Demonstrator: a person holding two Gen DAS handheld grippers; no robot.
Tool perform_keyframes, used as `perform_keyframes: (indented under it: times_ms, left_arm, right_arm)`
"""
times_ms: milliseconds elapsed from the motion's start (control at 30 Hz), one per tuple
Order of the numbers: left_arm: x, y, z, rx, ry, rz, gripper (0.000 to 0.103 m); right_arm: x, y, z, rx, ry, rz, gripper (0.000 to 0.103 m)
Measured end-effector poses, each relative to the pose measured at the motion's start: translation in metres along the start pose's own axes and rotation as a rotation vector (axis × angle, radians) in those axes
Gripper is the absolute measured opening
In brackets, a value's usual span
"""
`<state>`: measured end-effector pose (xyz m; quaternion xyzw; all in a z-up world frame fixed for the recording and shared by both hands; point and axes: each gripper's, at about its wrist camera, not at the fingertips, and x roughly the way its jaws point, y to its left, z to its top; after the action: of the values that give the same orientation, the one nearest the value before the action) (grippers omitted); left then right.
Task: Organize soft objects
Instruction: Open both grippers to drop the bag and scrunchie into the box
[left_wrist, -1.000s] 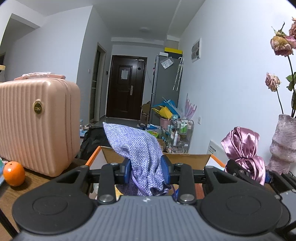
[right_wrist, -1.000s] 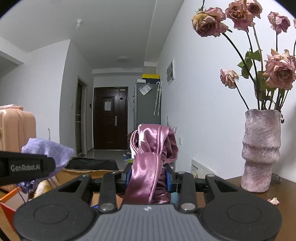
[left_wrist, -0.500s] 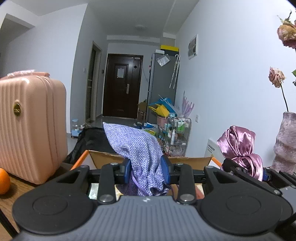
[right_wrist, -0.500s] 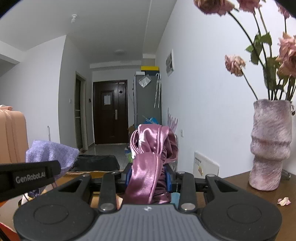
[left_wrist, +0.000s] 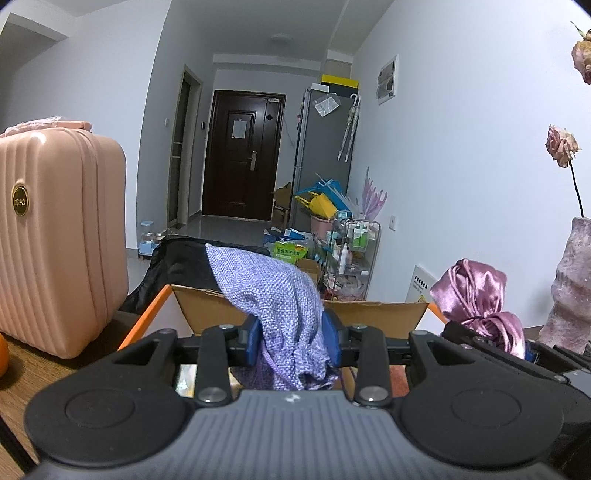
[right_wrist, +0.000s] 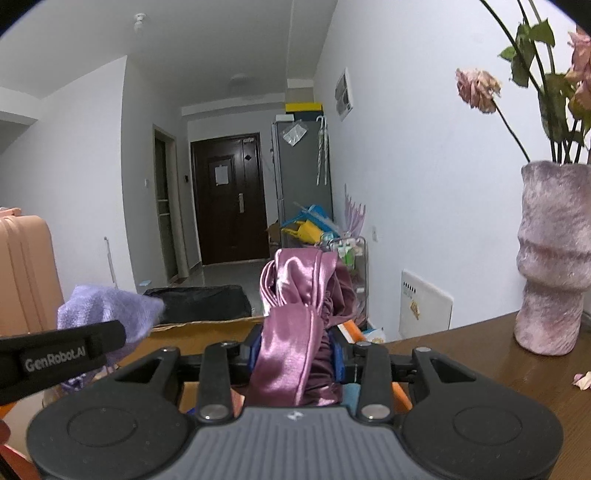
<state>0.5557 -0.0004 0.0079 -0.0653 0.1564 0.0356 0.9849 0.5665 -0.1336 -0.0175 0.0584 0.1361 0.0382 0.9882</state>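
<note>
My left gripper (left_wrist: 291, 343) holds a purple knit cloth (left_wrist: 273, 291) between its blue pads, above an open cardboard box (left_wrist: 373, 314) with orange flaps. Its jaws are opening, and the cloth still stands bunched between the pads. My right gripper (right_wrist: 295, 354) holds a pink satin cloth (right_wrist: 295, 295) the same way over the box (right_wrist: 207, 332). Its jaws are opening too, with the satin still pinched. In the left wrist view the satin cloth (left_wrist: 472, 291) shows at the right. In the right wrist view the purple cloth (right_wrist: 103, 306) shows at the left.
A pink hard-shell suitcase (left_wrist: 55, 240) stands on the wooden table left of the box, with an orange (left_wrist: 2, 354) beside it. A mauve vase (right_wrist: 554, 258) of dried roses stands at the right on the table (right_wrist: 480, 354). A black bag (left_wrist: 177, 258) lies behind the box.
Both grippers have carried their cloths forward toward the box. The suitcase has slid left in the left view and the vase right in the right view. Both pairs of pads stand slightly wider.
</note>
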Motion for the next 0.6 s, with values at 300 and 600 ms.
perform_keyframes:
  times_ms: [300,600]
  left_arm:
    - [-0.012,0.011,0.005,-0.06,-0.048,0.036,0.103]
    - [-0.023,0.01,0.004,-0.055,-0.089,0.084,0.103]
  right_arm:
    - [-0.004,-0.007,0.001,0.037,0.0,-0.008,0.089]
    - [-0.011,-0.011,-0.001,0.072,-0.024,-0.02,0.103]
